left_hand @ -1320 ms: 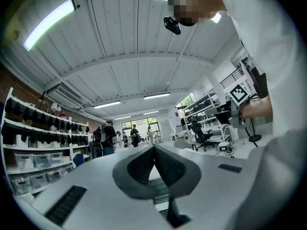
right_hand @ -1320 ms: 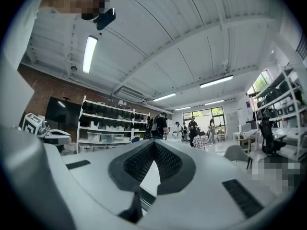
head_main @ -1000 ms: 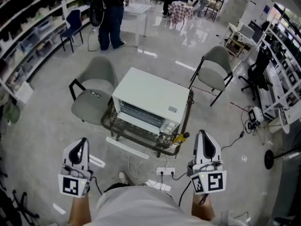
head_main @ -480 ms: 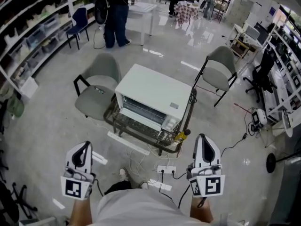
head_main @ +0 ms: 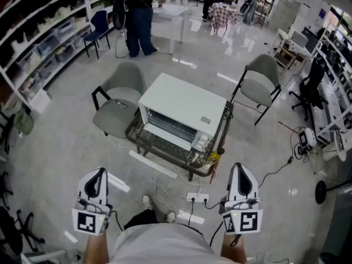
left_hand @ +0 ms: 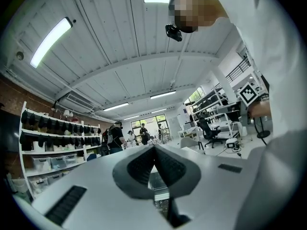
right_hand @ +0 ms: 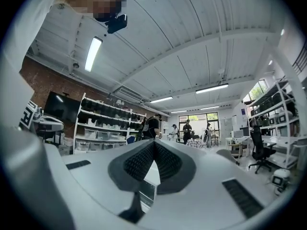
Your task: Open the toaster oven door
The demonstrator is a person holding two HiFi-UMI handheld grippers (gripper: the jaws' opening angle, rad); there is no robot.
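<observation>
The white toaster oven stands on a low dark-framed table in the middle of the head view, with its glass door shut and facing me. My left gripper is held low at the bottom left, well short of the oven, its jaws shut with nothing between them. The right gripper is held the same way at the bottom right, also shut and empty. In the left gripper view the left gripper has its pads meeting, and a sliver of the oven shows below them. The right gripper looks the same in its own view.
Grey chairs stand left and right of the oven. A power strip with cables and a white bar lie on the floor between me and the table. Shelves line the left wall. People stand at the back.
The head view has drifted slightly, so the oven sits a little higher and further right in frame. Both grippers stay low near my body, still shut.
</observation>
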